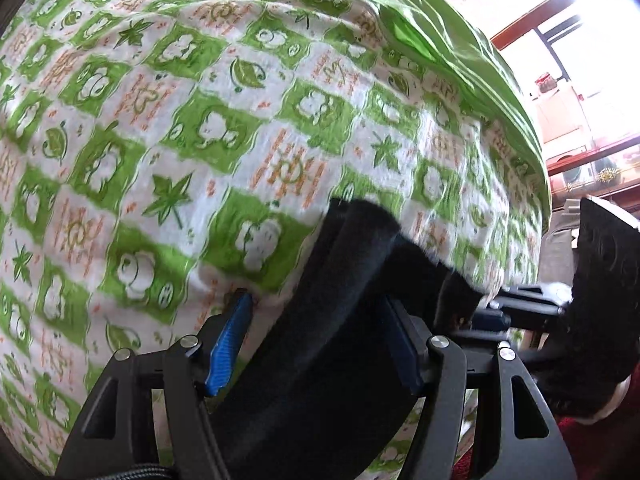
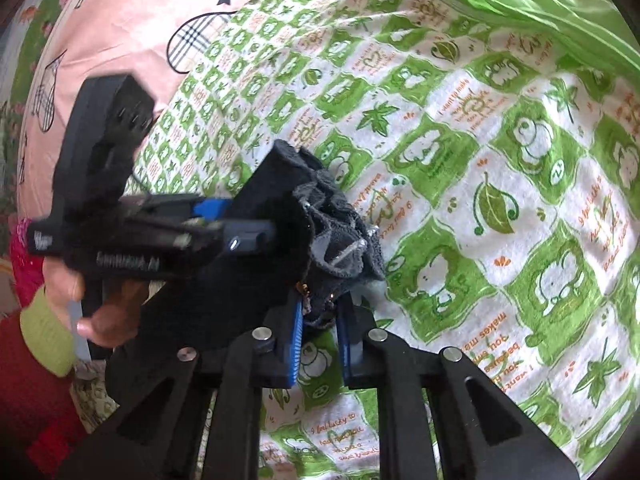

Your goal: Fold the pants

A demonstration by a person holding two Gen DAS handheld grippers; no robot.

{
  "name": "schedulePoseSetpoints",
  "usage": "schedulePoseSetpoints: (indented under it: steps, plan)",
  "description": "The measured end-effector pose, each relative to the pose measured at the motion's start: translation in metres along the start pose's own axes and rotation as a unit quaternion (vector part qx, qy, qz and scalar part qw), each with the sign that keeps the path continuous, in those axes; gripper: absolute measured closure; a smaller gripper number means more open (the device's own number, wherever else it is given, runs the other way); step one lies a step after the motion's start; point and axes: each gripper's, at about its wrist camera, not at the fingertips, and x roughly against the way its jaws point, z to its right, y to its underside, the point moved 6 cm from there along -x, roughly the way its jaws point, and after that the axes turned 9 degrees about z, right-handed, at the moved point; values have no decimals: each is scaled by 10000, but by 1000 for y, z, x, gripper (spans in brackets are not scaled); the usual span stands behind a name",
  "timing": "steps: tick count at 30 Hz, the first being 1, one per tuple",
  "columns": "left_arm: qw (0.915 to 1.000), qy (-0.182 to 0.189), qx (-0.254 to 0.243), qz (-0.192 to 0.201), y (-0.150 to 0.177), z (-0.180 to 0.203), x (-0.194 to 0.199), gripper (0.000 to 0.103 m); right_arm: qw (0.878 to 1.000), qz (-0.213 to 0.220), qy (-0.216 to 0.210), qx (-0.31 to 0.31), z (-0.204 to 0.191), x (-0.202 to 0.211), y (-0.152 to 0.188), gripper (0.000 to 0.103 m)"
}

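Left gripper (image 1: 320, 340) clamps thick fold of black fabric pants (image 1: 320, 360); right gripper (image 2: 320, 344) pinches bunched hem over green-white printed blanket (image 2: 480, 160).

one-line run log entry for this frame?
task: fold pants | left claw: shut on black pants | right claw: shut on black pants | over green-patterned blanket

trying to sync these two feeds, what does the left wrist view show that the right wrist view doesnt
Only the left wrist view shows the window and wooden shelves. Only the right wrist view shows the pink sheet and a bare hand. Both show the black pants, each gripper clamped on them, over the green patterned blanket.
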Motion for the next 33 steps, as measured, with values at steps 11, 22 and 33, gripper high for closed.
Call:
schedulePoseSetpoints:
  steps: [11,22,33]
  plan:
    - [9980,250,85,572,-5,5,39,93,9980,74,-295,555,-32,11,-12,89]
    - [9841,283,763,1580,24,-15,139,93,9789,212,-1098,1710,-132,32,-12,89]
    - [9603,121,1573,2299,98,-42,206,93,9500,-442,-1752,2545,-209,14,28,89]
